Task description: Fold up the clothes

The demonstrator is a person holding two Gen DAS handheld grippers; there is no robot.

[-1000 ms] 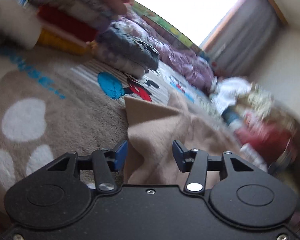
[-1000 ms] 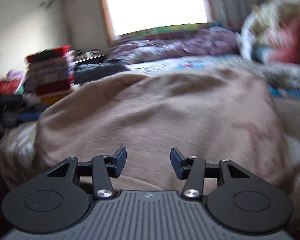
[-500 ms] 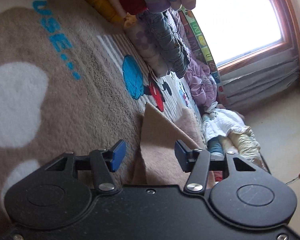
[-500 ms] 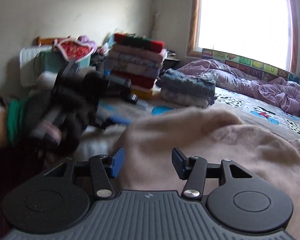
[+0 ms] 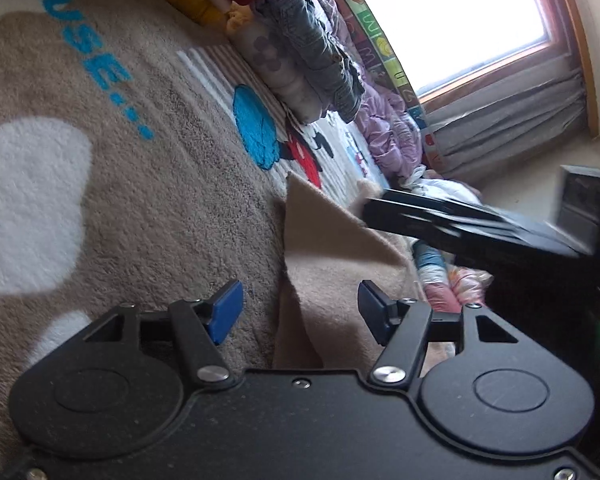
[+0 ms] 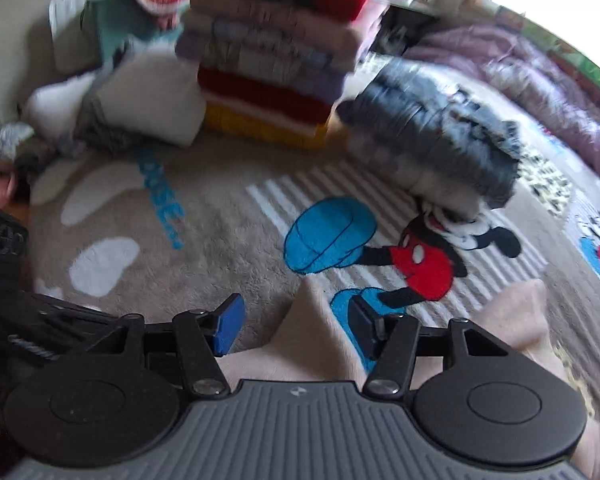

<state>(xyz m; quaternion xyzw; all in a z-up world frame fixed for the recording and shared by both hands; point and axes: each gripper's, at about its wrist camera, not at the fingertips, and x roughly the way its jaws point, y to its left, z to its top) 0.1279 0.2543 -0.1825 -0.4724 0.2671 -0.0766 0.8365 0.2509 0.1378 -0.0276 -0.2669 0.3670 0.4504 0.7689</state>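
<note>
A beige fleece garment [image 5: 332, 248] lies on the cartoon-mouse carpet [image 5: 160, 200] with one pointed corner sticking up. My left gripper [image 5: 299, 312] is open, low over the garment's near edge, which lies between the fingers without being pinched. Across the right of the left wrist view, the black body of the right gripper [image 5: 468, 232] hovers above the garment. In the right wrist view my right gripper [image 6: 295, 328] is open over a garment corner [image 6: 312, 344]. A second corner [image 6: 516, 308] shows further right. The left gripper's black body [image 6: 4, 280] is at the left edge.
A tall stack of folded clothes [image 6: 276, 60] and a lower pile topped with jeans [image 6: 432, 140] stand at the carpet's far side. A white pillow [image 6: 152, 96] sits left of the stack, and a purple duvet [image 6: 540, 72] lies under the window. Unfolded clothes [image 5: 440, 292] lie beyond the garment.
The right view has swung from the left gripper and a gloved hand down to the carpet and garment corner. The right gripper has entered the left view. Both grippers remain open.
</note>
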